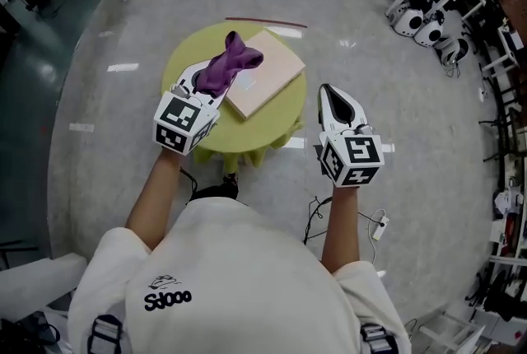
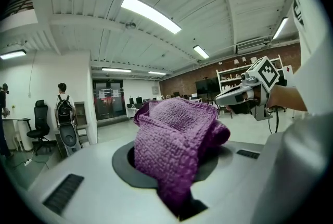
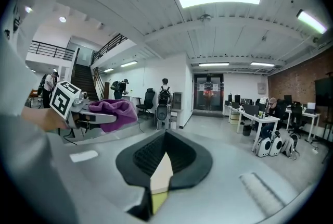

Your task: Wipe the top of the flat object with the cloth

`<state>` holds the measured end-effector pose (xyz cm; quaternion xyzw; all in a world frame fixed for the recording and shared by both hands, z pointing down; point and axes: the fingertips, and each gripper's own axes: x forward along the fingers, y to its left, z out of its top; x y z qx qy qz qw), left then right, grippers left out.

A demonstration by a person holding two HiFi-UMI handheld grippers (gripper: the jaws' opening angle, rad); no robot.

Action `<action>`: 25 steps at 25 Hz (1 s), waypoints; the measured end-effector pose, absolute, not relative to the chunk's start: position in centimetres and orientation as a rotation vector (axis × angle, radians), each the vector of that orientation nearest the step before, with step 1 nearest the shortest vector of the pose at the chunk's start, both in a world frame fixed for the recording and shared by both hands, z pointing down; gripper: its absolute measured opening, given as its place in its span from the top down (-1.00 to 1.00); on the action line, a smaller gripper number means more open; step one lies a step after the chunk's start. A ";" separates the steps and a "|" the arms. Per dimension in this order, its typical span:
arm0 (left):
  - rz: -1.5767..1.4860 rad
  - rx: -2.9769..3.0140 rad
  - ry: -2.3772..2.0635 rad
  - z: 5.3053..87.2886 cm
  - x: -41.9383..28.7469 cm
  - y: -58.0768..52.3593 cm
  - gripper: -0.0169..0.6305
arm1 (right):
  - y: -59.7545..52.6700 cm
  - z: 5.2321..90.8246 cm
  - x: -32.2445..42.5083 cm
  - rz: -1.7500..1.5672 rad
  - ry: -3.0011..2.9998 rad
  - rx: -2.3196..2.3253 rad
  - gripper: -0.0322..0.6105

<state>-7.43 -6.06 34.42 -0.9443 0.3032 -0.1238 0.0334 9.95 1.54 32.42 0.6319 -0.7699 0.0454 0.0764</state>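
A flat beige board (image 1: 268, 72) lies on a small round yellow-green table (image 1: 191, 56), toward its right half. My left gripper (image 1: 216, 81) is shut on a purple cloth (image 1: 230, 62), which bunches up over the board's left edge and hides the fingertips. In the left gripper view the cloth (image 2: 174, 142) fills the space between the jaws of the left gripper (image 2: 179, 186). My right gripper (image 1: 331, 93) hovers just off the table's right edge, shut with nothing in it. In the right gripper view the right gripper (image 3: 161, 165) shows only a thin slit, with board and table behind it.
The table stands alone on a grey floor. A thin red strip (image 1: 265, 21) lies behind it. A power strip with its cable (image 1: 379, 227) lies on the floor at my right. Desks and white equipment (image 1: 424, 19) stand at the far right.
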 end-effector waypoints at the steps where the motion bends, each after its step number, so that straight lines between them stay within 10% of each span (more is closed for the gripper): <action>1: -0.385 -2.906 0.929 34.5 -7.2 -7.4 0.73 | 0.4 32.5 10.2 0.142 -2.301 1.898 0.87; 25: -0.840 -2.976 1.010 49.1 2.1 -26.9 0.73 | -12.9 41.0 18.8 0.395 -2.267 1.792 0.87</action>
